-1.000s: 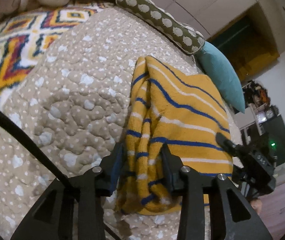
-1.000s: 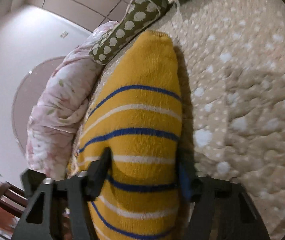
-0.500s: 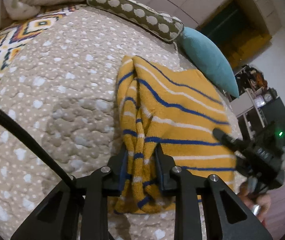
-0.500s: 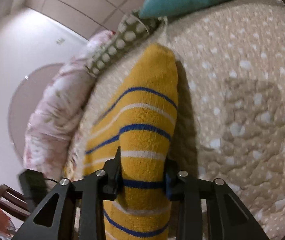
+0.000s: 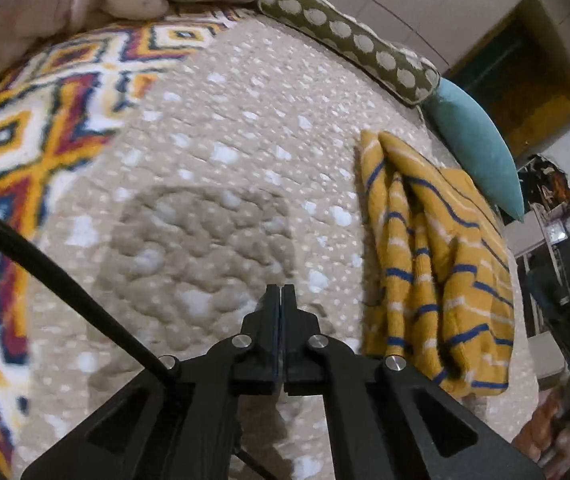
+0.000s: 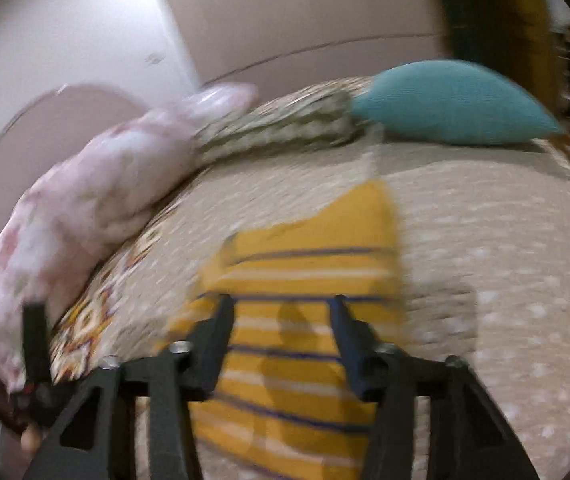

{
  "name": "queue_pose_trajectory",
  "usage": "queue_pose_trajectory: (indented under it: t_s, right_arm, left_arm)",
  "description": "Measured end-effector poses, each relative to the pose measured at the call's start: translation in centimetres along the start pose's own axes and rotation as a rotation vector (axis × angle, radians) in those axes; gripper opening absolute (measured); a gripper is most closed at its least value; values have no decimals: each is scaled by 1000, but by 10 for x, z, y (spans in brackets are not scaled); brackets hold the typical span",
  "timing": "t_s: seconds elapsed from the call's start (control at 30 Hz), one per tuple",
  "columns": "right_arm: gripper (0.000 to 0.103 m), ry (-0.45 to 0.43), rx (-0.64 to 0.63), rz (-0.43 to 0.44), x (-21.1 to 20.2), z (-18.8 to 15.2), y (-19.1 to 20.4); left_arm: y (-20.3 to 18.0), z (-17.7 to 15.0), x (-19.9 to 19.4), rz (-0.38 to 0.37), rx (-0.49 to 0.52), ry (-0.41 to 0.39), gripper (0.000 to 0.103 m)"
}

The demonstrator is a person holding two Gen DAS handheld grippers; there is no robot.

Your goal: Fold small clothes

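Beige quilted bedspread (image 5: 221,184) with pale dots covers the bed, and everything below is placed against it. On its right part, seen from the left wrist view, lies the yellow striped garment (image 5: 437,268), a knit piece with blue and white stripes, bunched into lengthwise folds and resting flat on the spread. Beyond the garment, at the far edge of the bedspread, sits a teal pillow (image 5: 473,140), and next to that a long olive bolster with pale spots (image 5: 349,40). A patterned blanket in orange, red, navy and white (image 5: 25,140) lies over the bedspread's left side, with a pale floral duvet (image 6: 97,184) heaped past it.

Left tongs (image 5: 281,300) are clenched, their two black fingers pressed together with nothing between them, hanging over bare bedspread just beside the garment's left edge and apart from it. A black cable (image 5: 65,284) runs in from the left toward them.

Right tongs (image 6: 281,312) are released, fingers spread wide, with the garment (image 6: 309,264) showing between and beyond them. This view is blurred, so whether the fingers touch the cloth cannot be told.
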State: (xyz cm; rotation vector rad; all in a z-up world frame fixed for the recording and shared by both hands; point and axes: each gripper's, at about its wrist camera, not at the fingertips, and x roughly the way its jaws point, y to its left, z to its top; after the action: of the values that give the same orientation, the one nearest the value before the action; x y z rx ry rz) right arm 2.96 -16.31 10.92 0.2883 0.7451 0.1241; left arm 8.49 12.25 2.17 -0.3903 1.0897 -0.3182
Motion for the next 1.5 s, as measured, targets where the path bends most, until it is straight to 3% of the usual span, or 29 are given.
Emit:
queue_pose_trajectory:
  t_s: [0.03, 0.1, 0.17, 0.2, 0.27, 0.43, 0.53, 0.6, 0.67, 0.77, 0.87, 0.97, 1.03, 1.13, 1.27, 1.37, 1.5]
  right_arm:
    - [17, 41, -20, 32, 10, -3, 11]
    - [14, 115, -26, 90, 30, -9, 26]
    - [13, 250, 13, 187, 61, -24, 37]
    - [13, 327, 60, 238, 79, -38, 42]
    - [13, 392, 56, 267, 94, -64, 56]
    - [12, 333, -84, 255, 67, -59, 82]
    - [12, 210, -130, 250, 36, -30, 81]
    - [12, 125, -84, 165, 30, -6, 64]
    - [12, 101, 25, 106, 41, 11, 38]
    - [12, 149, 191, 82, 77, 19, -1]
    - [12, 243, 296, 231, 110, 4, -5]
    - [13, 306, 189, 313, 112, -8, 29]
    - [13, 321, 108, 301, 108, -13, 47]
    - [12, 311, 149, 399, 91, -15, 40]
    - [12, 256, 177, 326, 73, -31, 27]
    - [13, 362, 171, 333, 79, -67, 29]
    - [12, 407, 33, 322, 57, -97, 48]
  left_arm:
    - [2, 0, -5, 23, 3, -17, 4]
    - [5, 1, -13, 56, 4, -49, 19]
    - [10, 2, -21, 80, -7, -85, 39]
    - [13, 4, -25, 93, -17, -105, 41]
    - [18, 8, -34, 116, -29, -138, 43]
    - [30, 10, -47, 129, -50, -175, 54]
    - [31, 11, -51, 120, -49, -180, 56]
    - [31, 10, -51, 130, -50, -185, 59]
    - [30, 9, -50, 142, -49, -186, 61]
    - [28, 10, -44, 154, -43, -176, 61]
    - [31, 11, -39, 169, -49, -164, 62]
    - [34, 13, -34, 175, -59, -151, 62]
    - [36, 13, -33, 175, -64, -147, 62]
    - [34, 12, -31, 193, -47, -147, 62]
    - [30, 12, -23, 231, -25, -132, 65]
    - [25, 10, -17, 262, 10, -129, 70]
    - [17, 5, -11, 307, 62, -119, 77]
